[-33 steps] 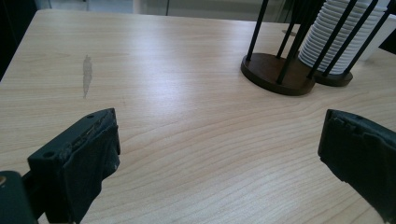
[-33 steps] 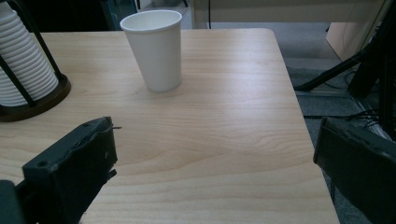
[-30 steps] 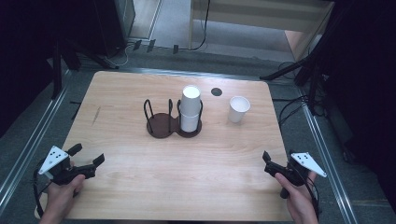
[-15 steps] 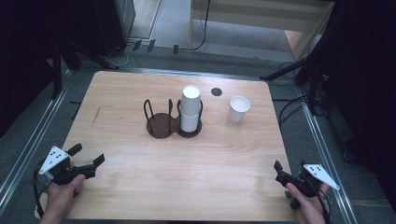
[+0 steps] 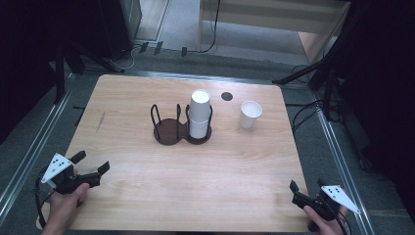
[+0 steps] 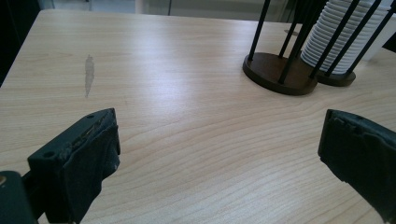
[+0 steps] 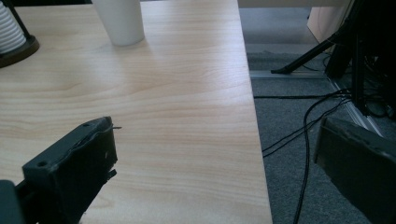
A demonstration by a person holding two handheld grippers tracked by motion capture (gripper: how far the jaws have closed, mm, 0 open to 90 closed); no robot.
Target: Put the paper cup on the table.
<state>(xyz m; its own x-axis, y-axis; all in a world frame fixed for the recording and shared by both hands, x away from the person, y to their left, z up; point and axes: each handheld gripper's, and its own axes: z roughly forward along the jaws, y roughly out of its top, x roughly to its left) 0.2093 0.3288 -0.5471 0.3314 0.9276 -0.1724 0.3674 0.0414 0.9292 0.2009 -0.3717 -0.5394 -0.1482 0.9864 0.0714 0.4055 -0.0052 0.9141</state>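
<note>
Item: stack of white cups [image 5: 199,114], upright in my view, long axis vertical, in the holder [image 5: 182,131] at mid-table. Left gripper [image 5: 92,169] and right gripper [image 5: 307,189]: jaws apart, empty, at near corners.

High view overhead facing forward, gripper views low, sharing the cup rack [image 5: 182,126]

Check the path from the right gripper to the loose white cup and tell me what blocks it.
Nothing visible blocks it. The right gripper is open at the table's near right corner, and bare wood runs from it to the loose white cup, which stands upright, apart from the cup holder and its stack of cups.
</note>
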